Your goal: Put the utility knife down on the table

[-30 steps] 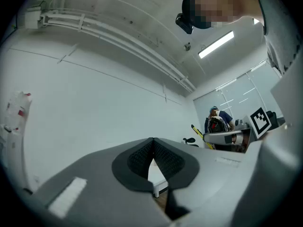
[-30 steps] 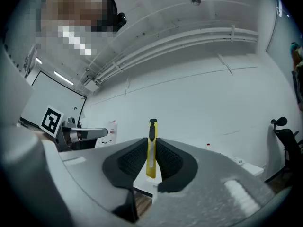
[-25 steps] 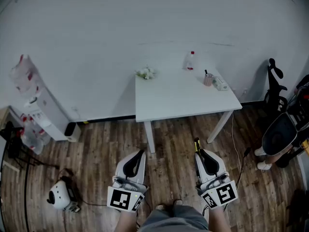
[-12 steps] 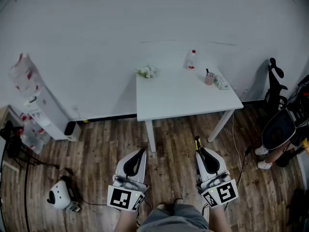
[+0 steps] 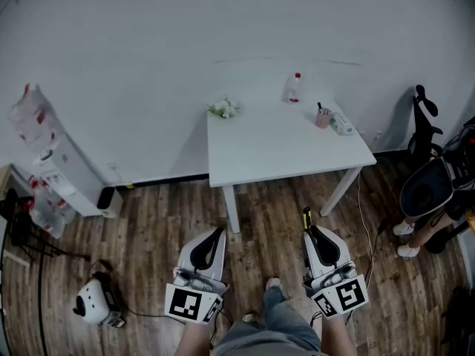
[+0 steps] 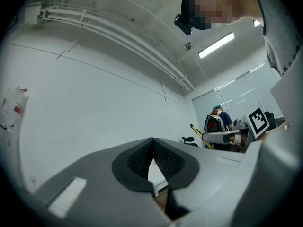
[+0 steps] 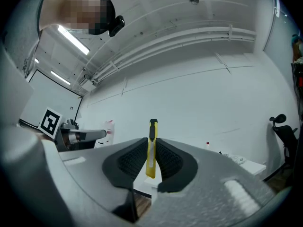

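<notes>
A yellow utility knife (image 7: 151,148) with a black tip stands upright between the pads of my right gripper (image 7: 150,162), which is shut on it. In the head view the knife (image 5: 305,218) sticks out ahead of the right gripper (image 5: 312,234), low over the wooden floor in front of the white table (image 5: 260,150). My left gripper (image 5: 215,236) hangs beside it to the left, its jaws pressed together with nothing between them; its black pads (image 6: 142,156) meet in the left gripper view.
On the table's far side stand a small plant (image 5: 224,110), a bottle (image 5: 293,89), a cup with pens (image 5: 323,117) and a white object (image 5: 341,125). An office chair (image 5: 424,128) and a person's legs are at right; a white shelf (image 5: 52,165) and a small white device (image 5: 93,301) at left.
Both grippers stay nearly in place; the right one has shifted slightly to the right. My leg and shoe have stepped forward between the grippers, and the table sits a little nearer.
</notes>
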Tool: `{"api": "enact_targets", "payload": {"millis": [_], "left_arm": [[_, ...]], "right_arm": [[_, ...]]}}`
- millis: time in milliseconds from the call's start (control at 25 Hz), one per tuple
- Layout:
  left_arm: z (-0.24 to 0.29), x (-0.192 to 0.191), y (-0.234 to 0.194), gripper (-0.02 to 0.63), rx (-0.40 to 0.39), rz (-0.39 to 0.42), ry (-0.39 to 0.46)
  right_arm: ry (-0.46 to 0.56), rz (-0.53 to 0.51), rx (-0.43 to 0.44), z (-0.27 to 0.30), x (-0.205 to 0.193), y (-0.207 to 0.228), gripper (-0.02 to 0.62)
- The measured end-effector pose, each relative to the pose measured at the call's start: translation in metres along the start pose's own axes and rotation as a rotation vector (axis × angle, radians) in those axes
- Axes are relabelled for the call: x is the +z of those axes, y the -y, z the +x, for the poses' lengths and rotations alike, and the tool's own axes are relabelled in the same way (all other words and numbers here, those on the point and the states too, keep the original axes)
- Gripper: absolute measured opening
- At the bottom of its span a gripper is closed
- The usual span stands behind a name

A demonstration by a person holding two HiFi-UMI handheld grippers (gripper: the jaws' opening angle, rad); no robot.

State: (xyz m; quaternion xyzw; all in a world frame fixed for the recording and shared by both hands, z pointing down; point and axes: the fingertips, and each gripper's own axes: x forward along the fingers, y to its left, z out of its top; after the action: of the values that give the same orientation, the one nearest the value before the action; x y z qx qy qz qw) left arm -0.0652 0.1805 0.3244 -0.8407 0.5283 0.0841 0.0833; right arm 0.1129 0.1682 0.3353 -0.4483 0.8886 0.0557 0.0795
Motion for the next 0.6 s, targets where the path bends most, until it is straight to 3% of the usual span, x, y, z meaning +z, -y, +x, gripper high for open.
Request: {"api": "enact_targets", "payload": {"millis": [600], "left_arm": [[0.084,-0.015,-0.035,0.014,0.045,0.026,0.006]], "right_arm": [[0.024,0.014,0.049,0.08,-0.014,0.065,0.054]]}}
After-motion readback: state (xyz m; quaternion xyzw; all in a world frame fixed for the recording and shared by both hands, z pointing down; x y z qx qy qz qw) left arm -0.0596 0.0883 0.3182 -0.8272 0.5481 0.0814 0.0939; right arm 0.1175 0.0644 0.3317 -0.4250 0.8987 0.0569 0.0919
